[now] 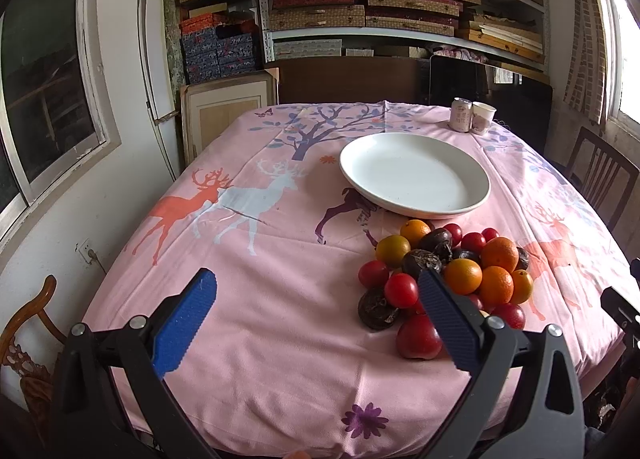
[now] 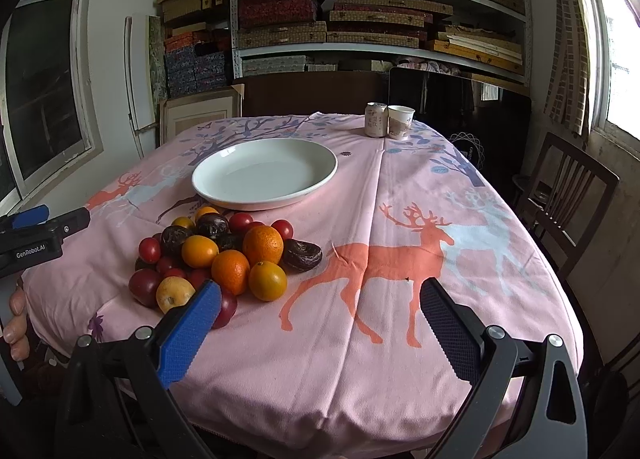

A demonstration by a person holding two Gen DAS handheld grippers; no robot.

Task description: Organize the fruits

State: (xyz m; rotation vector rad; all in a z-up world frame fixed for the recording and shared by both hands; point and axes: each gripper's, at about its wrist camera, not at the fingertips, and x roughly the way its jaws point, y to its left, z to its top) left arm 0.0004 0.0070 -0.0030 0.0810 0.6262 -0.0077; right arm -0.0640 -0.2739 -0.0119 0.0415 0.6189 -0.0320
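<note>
Left wrist view shows the left tongs (image 1: 316,319) spread wide and holding nothing, hovering above the near edge of the worktop (image 1: 260,259) with the right-hand finger just over the near side of the fruit pile (image 1: 444,275). From the right wrist view, the right tongs (image 2: 318,325) are equally wide and empty, the pile lying ahead and to their left, their left finger overlapping a dark red fruit at the pile's front. The heap sits on the pink deer-print cloth just in front of the empty white plate (image 2: 320,183), which looks like the sensible destination. It mixes oranges (image 2: 263,245), small red tomatoes (image 2: 149,249), wrinkled dark fruits (image 2: 302,255) and a pale yellow one (image 2: 175,293). The oranges should be firm and fairly light, with pebbled skin that grips well, best taken across the widest part. The tomatoes are likely smooth, slippery and easily crushed, so a gentle squeeze suits them. The dark wrinkled ones seem soft. Since everything is round and leaning together, lifting an outer piece first would keep neighbours from rolling. A can (image 2: 375,119) and a paper cup (image 2: 400,121) stand touching at the far edge, well apart from the fruit
</note>
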